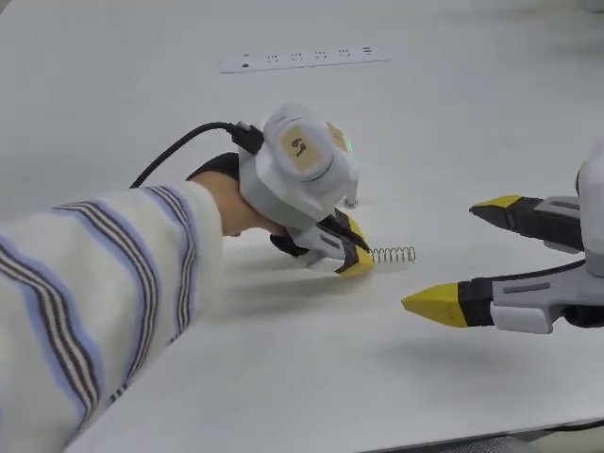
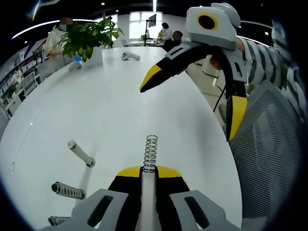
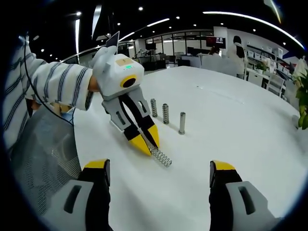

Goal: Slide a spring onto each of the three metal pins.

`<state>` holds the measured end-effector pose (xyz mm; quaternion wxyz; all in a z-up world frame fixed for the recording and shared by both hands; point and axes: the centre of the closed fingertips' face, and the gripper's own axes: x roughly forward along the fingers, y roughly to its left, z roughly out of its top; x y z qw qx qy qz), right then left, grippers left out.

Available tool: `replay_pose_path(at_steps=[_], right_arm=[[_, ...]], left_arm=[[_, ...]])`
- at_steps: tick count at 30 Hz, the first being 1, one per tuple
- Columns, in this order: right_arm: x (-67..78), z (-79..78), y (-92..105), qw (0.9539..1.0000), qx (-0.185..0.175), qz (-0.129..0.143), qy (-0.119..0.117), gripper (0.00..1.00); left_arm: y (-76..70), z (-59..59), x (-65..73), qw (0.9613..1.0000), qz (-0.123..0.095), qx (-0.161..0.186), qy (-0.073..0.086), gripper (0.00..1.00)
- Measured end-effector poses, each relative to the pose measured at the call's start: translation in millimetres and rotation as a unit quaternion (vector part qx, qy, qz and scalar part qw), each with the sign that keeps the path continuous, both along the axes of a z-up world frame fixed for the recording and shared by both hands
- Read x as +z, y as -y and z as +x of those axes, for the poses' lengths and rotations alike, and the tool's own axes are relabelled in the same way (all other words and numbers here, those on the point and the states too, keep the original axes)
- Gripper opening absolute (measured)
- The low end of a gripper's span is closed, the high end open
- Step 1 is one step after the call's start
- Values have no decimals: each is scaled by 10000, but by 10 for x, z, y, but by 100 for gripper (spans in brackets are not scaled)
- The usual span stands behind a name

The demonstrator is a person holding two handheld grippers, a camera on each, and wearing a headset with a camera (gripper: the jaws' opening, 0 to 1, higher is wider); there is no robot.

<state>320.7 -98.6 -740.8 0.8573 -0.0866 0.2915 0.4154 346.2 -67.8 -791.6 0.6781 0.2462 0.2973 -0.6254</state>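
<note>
My left gripper (image 1: 363, 261) lies low on the white table, shut on one end of a loose spring (image 1: 394, 254) that sticks out flat past its yellow tips. In its own view the spring (image 2: 150, 151) runs straight ahead from the closed jaws (image 2: 149, 170). To their left stand a bare metal pin (image 2: 81, 153) and two pins with springs on them (image 2: 67, 190). The right gripper view shows the bare pin (image 3: 182, 122) beside the two sprung pins (image 3: 165, 113), behind the left gripper (image 3: 144, 143). My right gripper (image 1: 441, 255) hovers open, facing the spring (image 3: 161, 156), holding nothing.
A white power strip (image 1: 302, 58) lies at the far side of the table (image 1: 283, 377). The table's near edge runs along the bottom right. A potted plant (image 2: 86, 36) stands far off, and a mesh chair (image 2: 269, 159) is beside the table.
</note>
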Motion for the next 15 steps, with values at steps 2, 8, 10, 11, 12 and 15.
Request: replay_pose_path(at_steps=[2,8,10,11,12,15], right_arm=[[-5,11,-10,10000,47,-21,0,84],[-18,29,-39,9997,212,-76,-8,82],[-17,25,-52,9996,291,-60,-8,82],[-15,28,-55,9995,311,-53,3,81],[-13,31,-57,9994,337,-57,25,80],[-1,47,-62,9992,400,-48,87,76]], left_arm=[[-48,-13,11,10000,-21,27,-19,2],[-220,-64,-1,10000,65,28,-69,2],[-263,-84,5,9999,71,24,-106,2],[-274,-86,9,9999,68,20,-107,2],[-292,-92,16,9999,62,31,-114,2],[-312,-103,77,9999,-35,52,-155,2]])
